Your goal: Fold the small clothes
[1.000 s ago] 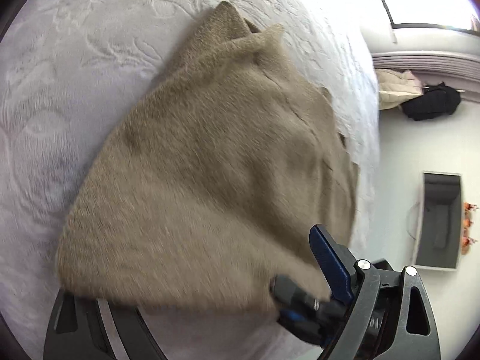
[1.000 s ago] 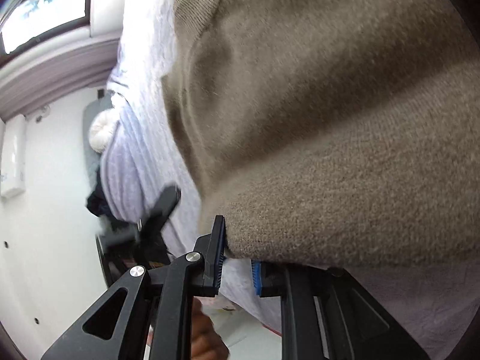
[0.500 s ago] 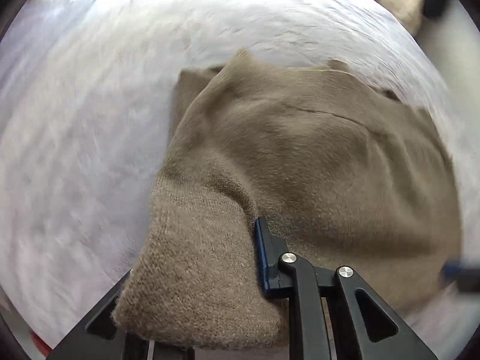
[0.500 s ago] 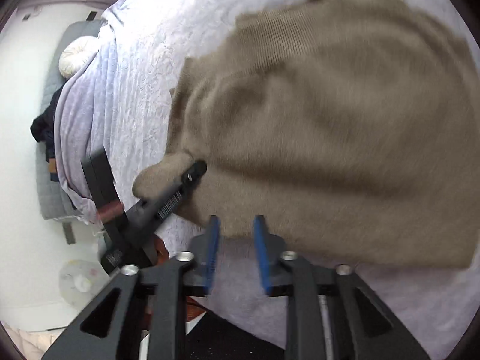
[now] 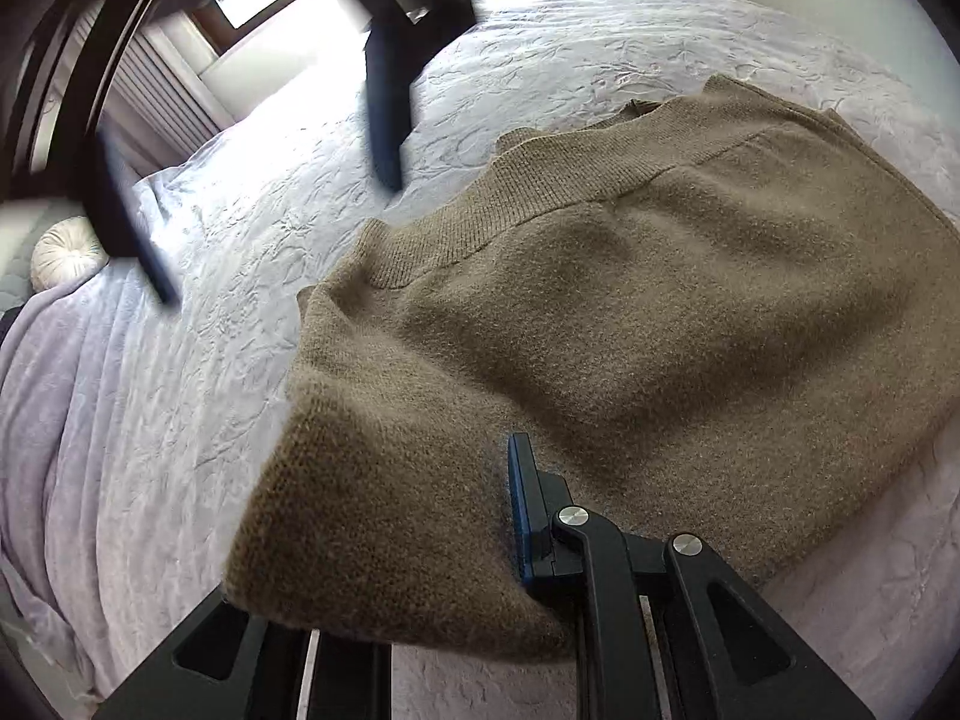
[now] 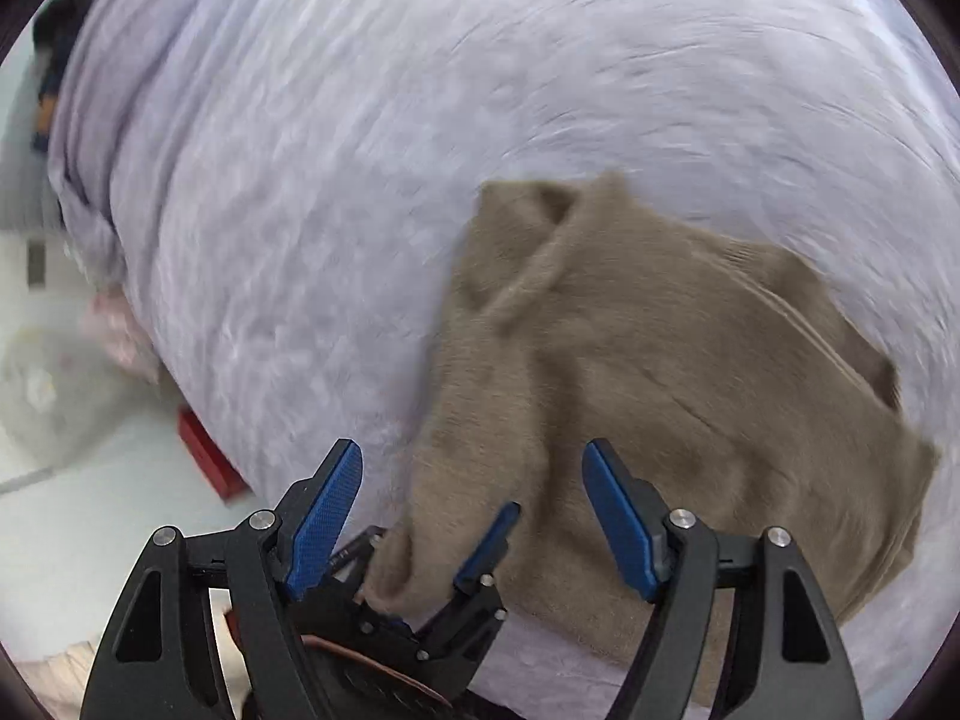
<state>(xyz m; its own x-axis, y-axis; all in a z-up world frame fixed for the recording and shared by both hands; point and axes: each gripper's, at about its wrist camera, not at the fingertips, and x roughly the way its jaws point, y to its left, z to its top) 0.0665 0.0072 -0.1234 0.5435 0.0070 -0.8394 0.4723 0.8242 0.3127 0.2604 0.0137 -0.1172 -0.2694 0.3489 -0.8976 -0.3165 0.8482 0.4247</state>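
left gripper (image 5: 420, 552) is clamping one corner of the tan sweater (image 5: 660, 312), which is lying on the white bedspread (image 5: 198, 312); right gripper (image 6: 474, 516) is hovering spread wide, gripping nothing. risk: single-corner pulling is likely bunching the fold and dragging the knit askew.

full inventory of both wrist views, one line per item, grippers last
sweater: 1, tan knit, lying on the bed, one corner lifted
bedspread: 1, pale lilac, embossed, under the sweater
round cushion: 1, cream, far left of left wrist view
red object: 1, on the floor at the bed edge, blurred
left gripper: 1, black with blue pads, shut on the sweater corner
right gripper: 1, black with blue pads, open above the sweater, holding nothing
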